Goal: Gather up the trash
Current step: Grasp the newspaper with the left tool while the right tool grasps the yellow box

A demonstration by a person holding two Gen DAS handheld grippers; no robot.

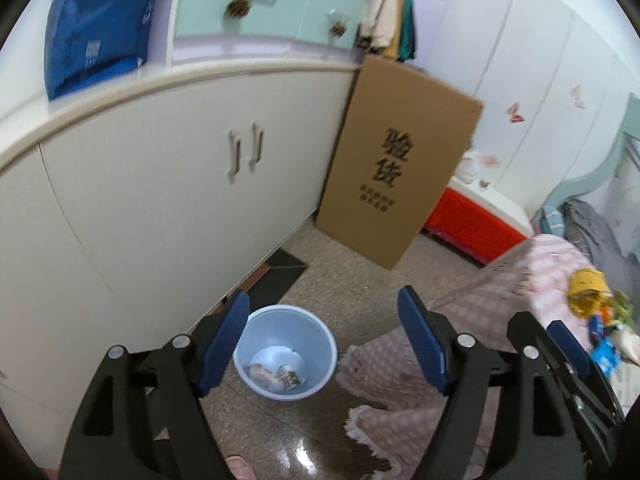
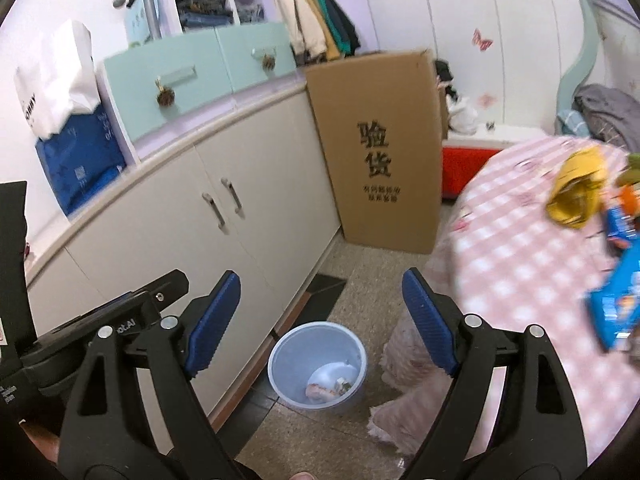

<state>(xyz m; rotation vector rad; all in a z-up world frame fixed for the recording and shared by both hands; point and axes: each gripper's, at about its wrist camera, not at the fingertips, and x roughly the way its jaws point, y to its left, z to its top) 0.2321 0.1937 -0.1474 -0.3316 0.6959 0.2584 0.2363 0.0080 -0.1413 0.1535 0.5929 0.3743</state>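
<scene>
While a couple of wrappers (image 1: 276, 374) already lie in the blue bin (image 1: 328, 344), both the left tool (image 1: 322, 348) and right tool (image 2: 322, 326) hang spread and empty, with yellow and blue packets (image 2: 576, 192) left on the pink-checked bed (image 2: 520, 272) at right.

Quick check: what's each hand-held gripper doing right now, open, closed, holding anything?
Left hand-held gripper: open, nothing between the fingers, above the blue bin.
Right hand-held gripper: open, empty as well.
</scene>
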